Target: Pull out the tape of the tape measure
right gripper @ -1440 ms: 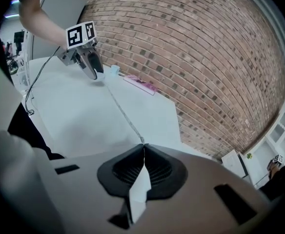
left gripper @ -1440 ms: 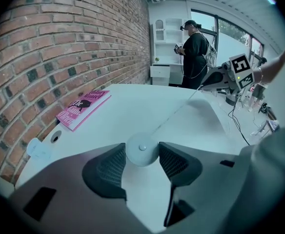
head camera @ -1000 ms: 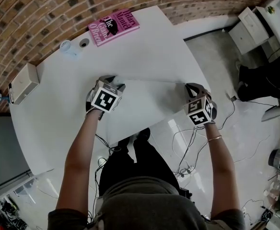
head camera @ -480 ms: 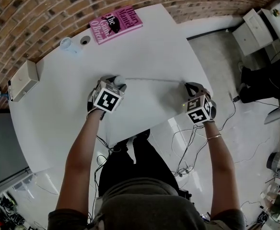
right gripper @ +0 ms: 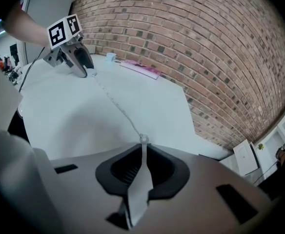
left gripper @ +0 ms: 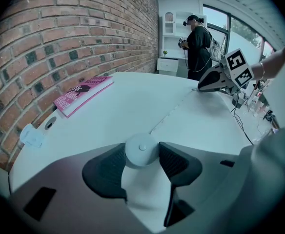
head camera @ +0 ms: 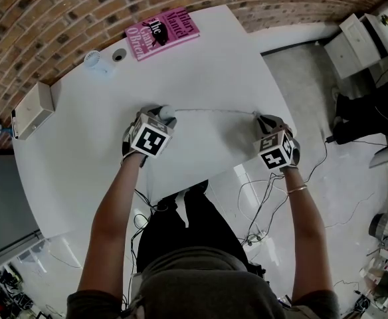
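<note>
Room: white curved table (head camera: 207,58) beside a red brick wall (head camera: 48,18), with a pale shiny floor (head camera: 353,178) past the table's right edge.
Left gripper (head camera: 159,113): it sits near the middle of the table. Its jaws are wide apart and squeeze the small round white tape measure case (left gripper: 141,151) from both sides.
Tape measure case: it rests on the table, held between the left jaws.
Tape (head camera: 214,110): a thin white strip pulled out of the case. It runs in a nearly straight line across the table to the right gripper, near the table's right edge.
Right gripper (right gripper: 143,149): its jaws have just been opening. They now stand a little apart, with only a thin slit between the pads. The tape's end, with its tiny ring (right gripper: 143,139), sits right at the jaw tips, and the pads do not seem to pinch it.
Pink book (head camera: 162,33): it lies flat at the far edge, by the wall.
White box (head camera: 34,111): it stands at the table's left edge.
Person in black (left gripper: 197,48): standing far off by a window.
</note>
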`<state>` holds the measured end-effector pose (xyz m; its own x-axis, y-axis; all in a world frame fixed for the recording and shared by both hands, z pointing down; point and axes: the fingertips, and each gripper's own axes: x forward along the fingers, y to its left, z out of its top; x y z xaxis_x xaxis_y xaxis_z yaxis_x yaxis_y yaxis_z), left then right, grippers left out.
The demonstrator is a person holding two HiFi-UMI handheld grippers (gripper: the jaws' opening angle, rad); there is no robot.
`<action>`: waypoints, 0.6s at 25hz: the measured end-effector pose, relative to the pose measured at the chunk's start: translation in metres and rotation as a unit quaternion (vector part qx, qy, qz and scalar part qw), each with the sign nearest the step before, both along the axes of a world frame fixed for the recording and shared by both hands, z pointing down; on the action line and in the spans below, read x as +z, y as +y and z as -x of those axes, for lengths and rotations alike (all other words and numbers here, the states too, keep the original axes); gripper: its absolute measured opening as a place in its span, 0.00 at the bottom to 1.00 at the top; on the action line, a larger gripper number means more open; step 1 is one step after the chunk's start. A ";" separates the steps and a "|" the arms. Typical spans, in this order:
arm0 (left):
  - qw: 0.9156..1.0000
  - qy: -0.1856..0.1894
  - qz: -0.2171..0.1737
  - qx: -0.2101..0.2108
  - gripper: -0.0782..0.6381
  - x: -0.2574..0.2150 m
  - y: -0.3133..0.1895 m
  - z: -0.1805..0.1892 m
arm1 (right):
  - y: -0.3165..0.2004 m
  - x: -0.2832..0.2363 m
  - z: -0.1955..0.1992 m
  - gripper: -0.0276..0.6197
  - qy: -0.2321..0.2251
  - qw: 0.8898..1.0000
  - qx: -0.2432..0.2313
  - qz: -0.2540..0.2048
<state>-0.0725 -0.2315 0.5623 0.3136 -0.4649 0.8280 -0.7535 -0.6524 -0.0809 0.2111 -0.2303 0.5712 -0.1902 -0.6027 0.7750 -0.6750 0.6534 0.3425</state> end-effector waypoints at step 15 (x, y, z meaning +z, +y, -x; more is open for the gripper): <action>1.000 0.009 -0.003 0.000 0.43 0.005 -0.002 0.001 | 0.005 -0.022 0.003 0.12 -0.107 0.992 0.067 -0.012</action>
